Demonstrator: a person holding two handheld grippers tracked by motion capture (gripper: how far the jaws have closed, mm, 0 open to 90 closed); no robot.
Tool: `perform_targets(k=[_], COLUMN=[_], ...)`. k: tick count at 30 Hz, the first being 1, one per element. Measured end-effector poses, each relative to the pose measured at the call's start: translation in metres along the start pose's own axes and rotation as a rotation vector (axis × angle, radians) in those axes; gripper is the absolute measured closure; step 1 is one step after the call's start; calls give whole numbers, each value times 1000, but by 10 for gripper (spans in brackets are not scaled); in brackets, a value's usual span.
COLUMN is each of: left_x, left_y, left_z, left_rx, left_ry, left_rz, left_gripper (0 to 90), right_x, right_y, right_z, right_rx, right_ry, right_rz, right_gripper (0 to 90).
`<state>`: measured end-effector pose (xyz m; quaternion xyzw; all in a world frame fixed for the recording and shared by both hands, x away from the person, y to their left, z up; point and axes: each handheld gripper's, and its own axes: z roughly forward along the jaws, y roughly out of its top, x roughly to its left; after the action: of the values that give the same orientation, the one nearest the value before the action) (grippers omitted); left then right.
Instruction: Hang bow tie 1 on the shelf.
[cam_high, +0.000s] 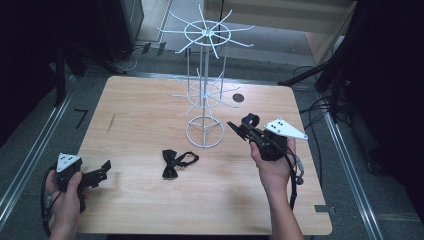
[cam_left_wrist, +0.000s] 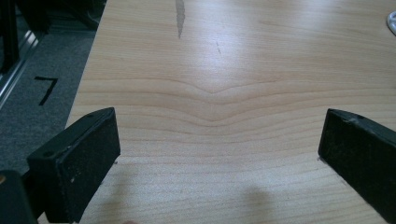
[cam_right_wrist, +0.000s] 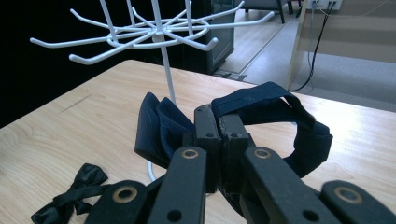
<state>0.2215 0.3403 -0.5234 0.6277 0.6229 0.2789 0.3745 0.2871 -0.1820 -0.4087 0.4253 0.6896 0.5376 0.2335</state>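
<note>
Dark blue bow tie (cam_right_wrist: 159, 126) is clenched in your right gripper (cam_right_wrist: 218, 135) near the white wire rack (cam_high: 205, 85); its strap loop (cam_right_wrist: 299, 126) may miss a thin hook (cam_right_wrist: 140, 39) and slip. Your left gripper (cam_left_wrist: 217, 149) rests released on the worktop (cam_high: 150, 200).

The white wire rack (cam_high: 204, 82) stands tall at the far middle of the table (cam_high: 150, 200). Its thin arms stick out all around, up high and halfway down, so a hand coming close could bump them. A black bow tie (cam_high: 176, 163) lies just in front of the rack's ring foot. Left of the rack, the wood is bare and wide open.
</note>
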Motion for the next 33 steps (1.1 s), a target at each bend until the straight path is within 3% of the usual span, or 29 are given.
perform_targets(k=[33], left_x=[0], left_y=[0], left_z=[0], left_rx=[-2], left_ry=[0], left_rz=[-6], left_gripper=[0], right_x=[14], right_y=[27], right_z=[9], right_rx=[-25], right_ry=[22], right_rz=[-53], right_gripper=[898])
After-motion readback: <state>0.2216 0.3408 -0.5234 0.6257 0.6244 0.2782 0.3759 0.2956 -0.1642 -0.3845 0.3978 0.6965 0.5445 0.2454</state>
